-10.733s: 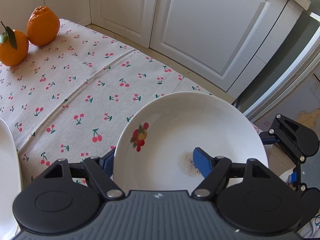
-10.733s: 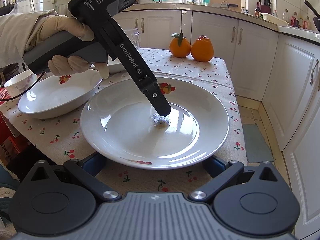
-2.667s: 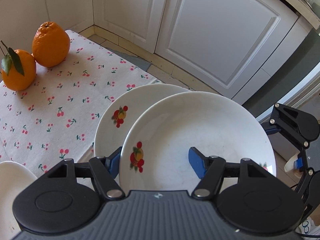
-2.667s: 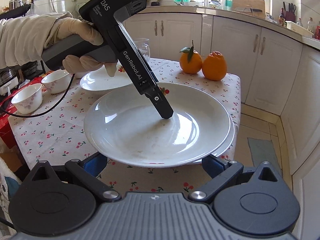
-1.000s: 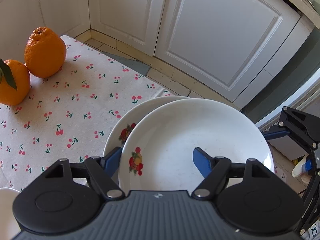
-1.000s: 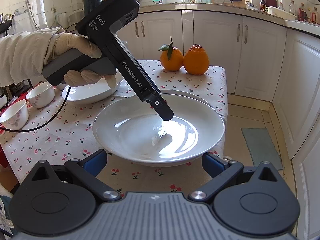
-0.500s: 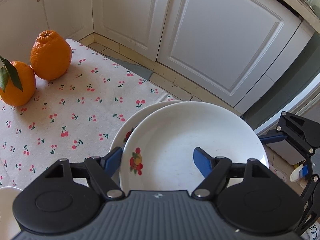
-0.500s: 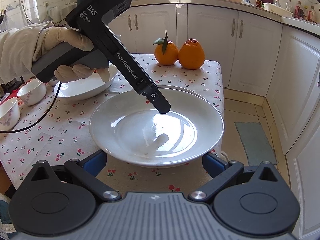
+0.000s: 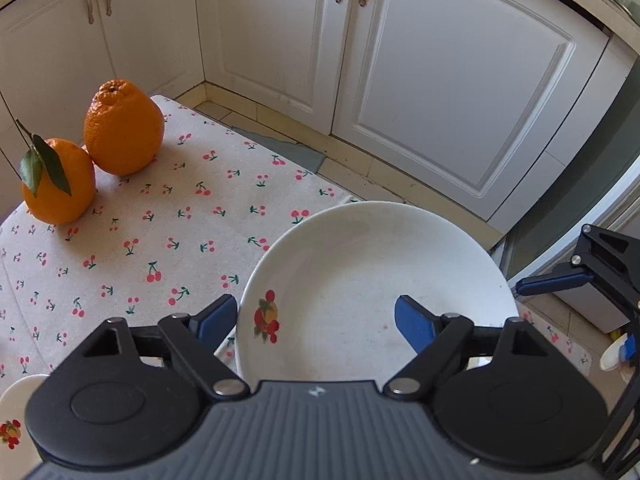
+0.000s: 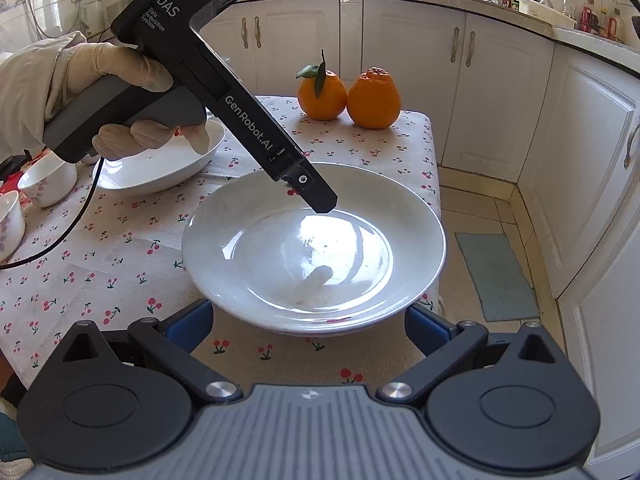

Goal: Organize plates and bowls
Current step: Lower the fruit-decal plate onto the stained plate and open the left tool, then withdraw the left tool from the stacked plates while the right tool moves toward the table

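Observation:
A white deep plate [image 10: 312, 248] with a fruit motif [image 9: 266, 316] sits on a second plate near the table's right edge; only a sliver of the lower rim [image 10: 320, 330] shows. My left gripper [image 9: 312, 320] straddles the near rim of the top plate [image 9: 376, 264], one blue finger [image 9: 212, 316] just outside it and the other [image 9: 412, 322] over the plate's inside. Its jaws are opening and the pads do not press the rim. From the right wrist view its fingertip [image 10: 320, 200] hovers over the plate's far side. My right gripper [image 10: 308, 326] stands open, its fingers wide on either side of the near rim.
Two oranges [image 10: 348, 96] stand at the table's far end. A large white bowl [image 10: 160, 164] and two small bowls [image 10: 48, 180] sit to the left, beyond a gloved hand [image 10: 120, 76]. The cherry tablecloth [image 9: 160, 240] ends just right of the plates. White cupboards [image 9: 440, 80] stand beyond.
The left jaws have widened around the top plate's rim. The plate has settled squarely over the lower one, which hardly shows any more.

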Demonstrator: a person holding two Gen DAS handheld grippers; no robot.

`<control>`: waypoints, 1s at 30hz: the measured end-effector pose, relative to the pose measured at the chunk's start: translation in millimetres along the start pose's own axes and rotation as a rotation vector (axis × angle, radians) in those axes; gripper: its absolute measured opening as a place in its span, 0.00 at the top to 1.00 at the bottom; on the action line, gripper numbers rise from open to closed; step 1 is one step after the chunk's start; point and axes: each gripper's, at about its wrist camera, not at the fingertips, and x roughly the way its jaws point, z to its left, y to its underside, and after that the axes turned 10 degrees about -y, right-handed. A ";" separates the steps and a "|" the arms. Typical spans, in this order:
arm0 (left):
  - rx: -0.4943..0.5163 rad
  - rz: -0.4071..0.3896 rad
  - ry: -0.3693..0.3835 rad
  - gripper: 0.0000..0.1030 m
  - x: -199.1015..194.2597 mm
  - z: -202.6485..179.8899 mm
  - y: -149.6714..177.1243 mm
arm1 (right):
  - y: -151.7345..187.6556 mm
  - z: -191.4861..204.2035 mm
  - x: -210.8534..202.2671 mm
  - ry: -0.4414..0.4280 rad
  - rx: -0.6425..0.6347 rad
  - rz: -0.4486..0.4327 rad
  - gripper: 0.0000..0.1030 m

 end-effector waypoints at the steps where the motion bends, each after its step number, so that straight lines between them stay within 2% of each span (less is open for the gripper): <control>1: -0.001 0.004 0.004 0.16 0.9 1.0 0.7 | -0.3 0.5 -1.6 -0.012 0.001 -0.004 0.00; 9: -0.037 -0.031 -0.045 0.16 -15.0 3.1 10.1 | 0.8 13.5 -8.7 -0.012 -0.007 -0.012 0.00; 18: -0.077 -0.146 -0.154 0.16 -69.7 -4.7 37.5 | 2.1 32.2 -22.7 0.012 -0.003 -0.044 0.00; 27: -0.156 -0.252 -0.297 0.10 -131.5 -35.4 90.3 | 10.1 55.2 -37.8 0.037 0.020 -0.105 0.00; 30: -0.165 -0.271 -0.409 0.10 -144.0 -48.2 112.3 | 12.4 62.5 -39.4 0.037 0.015 -0.110 0.00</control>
